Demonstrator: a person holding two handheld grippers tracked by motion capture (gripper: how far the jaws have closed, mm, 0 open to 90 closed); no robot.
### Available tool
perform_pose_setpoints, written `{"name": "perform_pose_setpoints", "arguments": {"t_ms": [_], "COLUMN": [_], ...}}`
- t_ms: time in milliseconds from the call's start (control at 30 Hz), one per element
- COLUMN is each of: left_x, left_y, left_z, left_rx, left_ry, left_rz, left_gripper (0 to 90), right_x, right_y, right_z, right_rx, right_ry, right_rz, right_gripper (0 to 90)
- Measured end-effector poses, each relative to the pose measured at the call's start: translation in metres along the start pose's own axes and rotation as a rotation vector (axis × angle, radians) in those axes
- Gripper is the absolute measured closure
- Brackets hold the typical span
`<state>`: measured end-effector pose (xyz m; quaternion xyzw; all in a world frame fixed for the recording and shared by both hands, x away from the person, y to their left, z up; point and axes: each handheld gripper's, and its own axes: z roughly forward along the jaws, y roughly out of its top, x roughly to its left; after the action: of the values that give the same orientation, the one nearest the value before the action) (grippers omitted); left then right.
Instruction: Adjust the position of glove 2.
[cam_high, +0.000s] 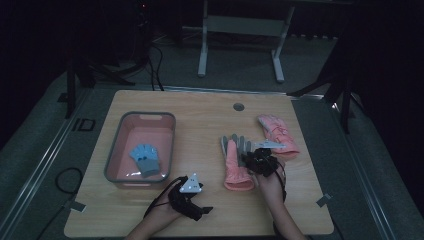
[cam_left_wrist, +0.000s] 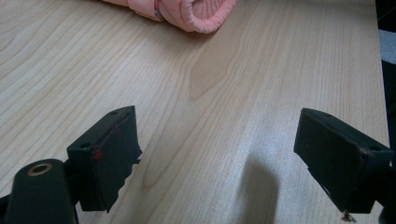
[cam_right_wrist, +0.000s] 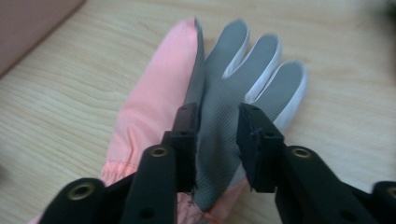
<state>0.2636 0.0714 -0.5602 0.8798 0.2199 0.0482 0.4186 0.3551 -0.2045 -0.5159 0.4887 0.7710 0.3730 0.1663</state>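
Note:
A pink glove with a grey palm (cam_high: 234, 167) lies right of the table's middle, fingers pointing away. My right gripper (cam_high: 256, 159) is over its right side. In the right gripper view my right gripper (cam_right_wrist: 217, 122) has its jaws drawn close on the grey palm (cam_right_wrist: 229, 70), with fabric filling the gap. A second pink glove (cam_high: 278, 133) lies just behind to the right. My left gripper (cam_high: 204, 199) rests near the front edge, open and empty. In the left gripper view my left gripper (cam_left_wrist: 219, 140) faces the glove's cuff (cam_left_wrist: 201, 11) across bare wood.
A pink basket (cam_high: 115, 150) stands at the left with a small blue glove (cam_high: 145, 157) inside; its corner (cam_right_wrist: 28, 23) appears in the right gripper view. A round cable hole (cam_high: 238, 106) sits near the far edge. A white table frame (cam_high: 240, 25) stands on the floor beyond.

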Motion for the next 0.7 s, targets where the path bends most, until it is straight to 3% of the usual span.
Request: {"name": "perform_pose_setpoints", "arguments": {"t_ms": [133,233,367,467,700], "left_x": [0.000,0.000,-0.001,-0.003,-0.003], "left_y": [0.000,0.000,0.000,0.000,0.000], "left_z": [0.000,0.001,0.001,0.001,0.001], "left_rx": [0.001,0.006,0.008,0.013,0.010], "left_ry": [-0.003,-0.001,0.000,0.002,0.001], "left_rz": [0.000,0.008,0.005,0.015,0.013], "left_gripper": [14.3,14.3,14.3,14.3,14.3], "right_x": [-0.012,-0.030,-0.054,-0.074,-0.110], "right_y": [0.011,0.020,0.027,0.031,0.037], "right_z": [-0.014,-0.026,-0.037,-0.044,-0.043], "right_rx": [-0.033,-0.055,-0.064,-0.078,-0.059], "right_ry": [-0.015,-0.028,-0.047,-0.041,-0.058], "right_rz": [-0.046,-0.054,-0.055,-0.026,-0.019], "right_gripper": [67.0,67.0,67.1,67.0,64.8]}}
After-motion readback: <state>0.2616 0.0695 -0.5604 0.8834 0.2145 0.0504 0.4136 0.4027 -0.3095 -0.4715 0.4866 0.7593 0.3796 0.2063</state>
